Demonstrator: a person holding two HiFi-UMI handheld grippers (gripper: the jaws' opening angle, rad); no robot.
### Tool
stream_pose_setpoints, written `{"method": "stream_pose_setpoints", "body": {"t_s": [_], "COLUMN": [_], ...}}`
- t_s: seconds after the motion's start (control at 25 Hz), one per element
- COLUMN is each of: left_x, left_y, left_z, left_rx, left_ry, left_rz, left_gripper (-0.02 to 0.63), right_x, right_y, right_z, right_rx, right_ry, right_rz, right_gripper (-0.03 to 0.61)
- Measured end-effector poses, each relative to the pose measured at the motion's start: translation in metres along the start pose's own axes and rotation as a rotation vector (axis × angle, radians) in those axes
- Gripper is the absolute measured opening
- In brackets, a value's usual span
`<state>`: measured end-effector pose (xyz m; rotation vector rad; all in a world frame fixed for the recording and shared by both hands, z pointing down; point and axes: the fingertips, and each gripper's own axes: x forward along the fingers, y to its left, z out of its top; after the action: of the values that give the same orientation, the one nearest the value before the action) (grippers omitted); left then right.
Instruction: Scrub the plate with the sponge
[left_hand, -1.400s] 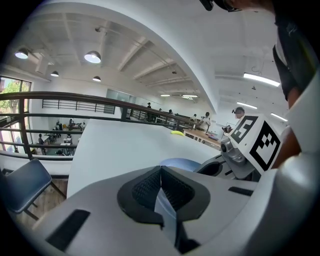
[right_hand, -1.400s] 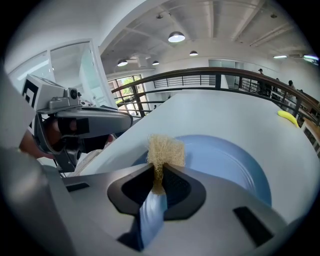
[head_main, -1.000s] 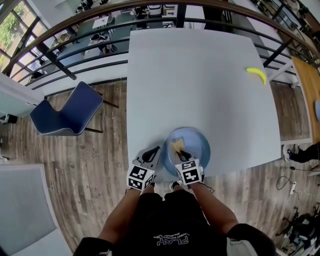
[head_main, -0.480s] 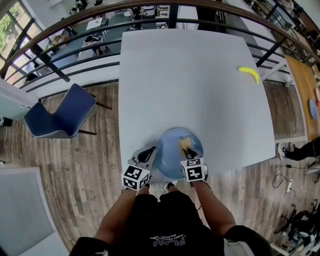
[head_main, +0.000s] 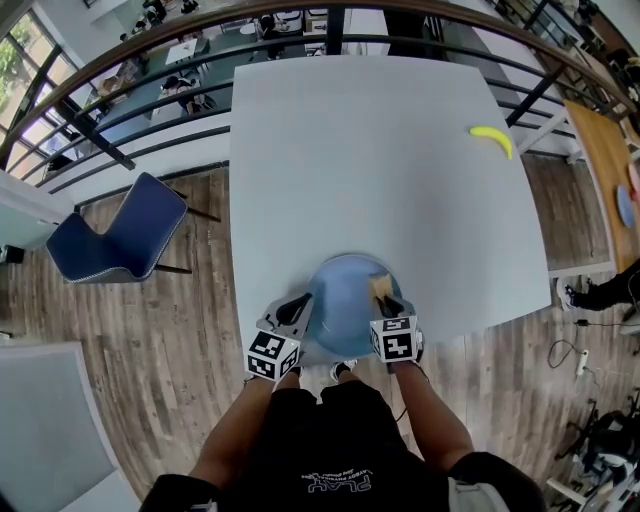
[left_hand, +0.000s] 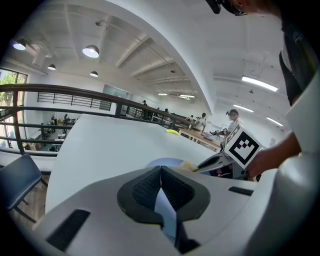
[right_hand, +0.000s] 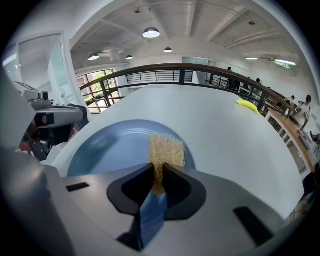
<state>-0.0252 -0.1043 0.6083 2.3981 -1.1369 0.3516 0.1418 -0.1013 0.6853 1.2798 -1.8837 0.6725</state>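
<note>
1. The right gripper (head_main: 386, 303), clamped on the sponge (head_main: 380, 287), has swept across the plate (head_main: 338, 295) from its middle to its right rim.
2. The left gripper (head_main: 297, 311) pinches the plate's left rim at the surface's (head_main: 370, 150) near edge, so scrubbing seems under way.

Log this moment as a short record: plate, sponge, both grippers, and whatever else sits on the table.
plate: blue, at the near edge of the table
sponge: tan, on the plate's right side near the rim
left gripper: fingers shut on the plate's left rim
right gripper: fingers shut on the sponge
also on table: banana, far right corner, apart from everything else
</note>
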Motion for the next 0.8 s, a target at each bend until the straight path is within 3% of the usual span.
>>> {"method": "stream_pose_setpoints", "body": {"t_s": [0.28,0.8], "left_x": [0.004,-0.004], "left_y": [-0.005,-0.005], "left_z": [-0.003,-0.005], "left_rx": [0.008,0.005], "left_ry": [0.012,0.013], "left_rz": [-0.013,-0.007], "left_gripper": [0.012,0.012], "right_x": [-0.010,-0.021], "right_y": [0.020,0.109], "right_z": [0.003,-0.002], "right_rx": [-0.049,-0.106], "right_ry": [-0.020,-0.001], "right_rz": [0.043,0.240], "right_gripper": [0.057,0.058]}}
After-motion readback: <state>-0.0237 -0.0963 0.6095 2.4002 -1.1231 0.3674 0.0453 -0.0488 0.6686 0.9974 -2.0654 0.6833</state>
